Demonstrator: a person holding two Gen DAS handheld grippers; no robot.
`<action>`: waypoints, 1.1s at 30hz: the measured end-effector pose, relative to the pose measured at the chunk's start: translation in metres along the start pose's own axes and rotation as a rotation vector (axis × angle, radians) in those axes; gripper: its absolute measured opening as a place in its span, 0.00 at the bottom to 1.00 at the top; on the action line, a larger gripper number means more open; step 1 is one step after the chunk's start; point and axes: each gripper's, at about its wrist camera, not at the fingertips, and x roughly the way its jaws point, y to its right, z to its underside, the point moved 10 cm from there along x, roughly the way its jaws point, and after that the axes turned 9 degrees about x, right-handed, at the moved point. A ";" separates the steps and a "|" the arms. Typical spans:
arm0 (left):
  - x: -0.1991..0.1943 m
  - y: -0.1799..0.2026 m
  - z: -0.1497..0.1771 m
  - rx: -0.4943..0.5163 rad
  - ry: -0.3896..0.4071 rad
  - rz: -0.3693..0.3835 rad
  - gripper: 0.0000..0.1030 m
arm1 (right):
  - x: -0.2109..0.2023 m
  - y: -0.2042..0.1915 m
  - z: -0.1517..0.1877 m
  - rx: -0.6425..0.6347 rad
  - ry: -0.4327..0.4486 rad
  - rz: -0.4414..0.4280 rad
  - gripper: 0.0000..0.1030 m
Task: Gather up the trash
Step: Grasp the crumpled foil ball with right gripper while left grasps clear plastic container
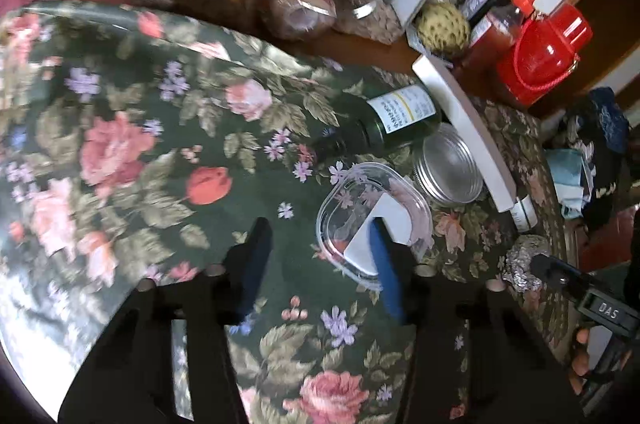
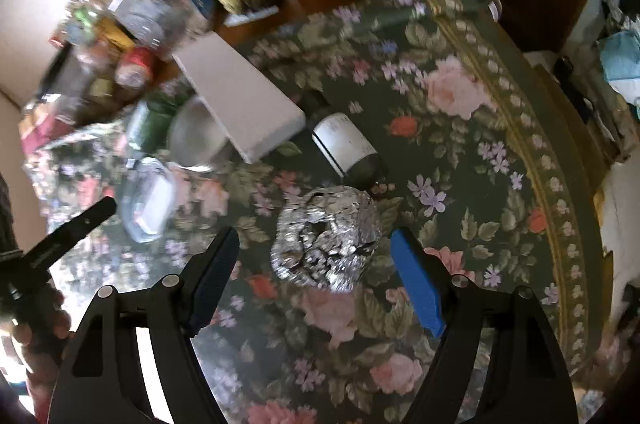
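Note:
A crumpled ball of aluminium foil (image 2: 324, 236) lies on the floral tablecloth (image 2: 460, 152). My right gripper (image 2: 316, 240) hangs over it, open, one finger on each side and neither pad touching it. In the left wrist view the foil ball (image 1: 524, 260) shows at the right, with a finger of the right gripper beside it. My left gripper (image 1: 320, 256) stands open above the cloth with nothing between its pads. Its right finger (image 1: 386, 276) overlaps a clear plastic container (image 1: 372, 216) with a white label. I cannot tell whether that finger touches the container.
A green glass bottle (image 1: 384, 120) lies on its side beside a round metal tin (image 1: 448, 168) and a long white box (image 1: 464, 128). A small white-labelled jar (image 2: 348, 148) lies behind the foil. Jars, a red jug (image 1: 544, 56) and a sauce bottle crowd the table's far side.

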 end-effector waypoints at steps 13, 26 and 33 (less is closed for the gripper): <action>0.024 0.011 -0.013 0.079 -0.031 -0.038 0.20 | 0.010 0.001 0.002 -0.061 0.029 0.053 0.51; 0.009 0.033 -0.002 0.081 -0.051 -0.115 0.01 | -0.046 0.008 0.008 -0.147 0.083 -0.036 0.49; -0.061 0.063 -0.011 0.048 0.104 -0.145 0.01 | -0.102 0.014 -0.017 -0.211 0.206 -0.077 0.49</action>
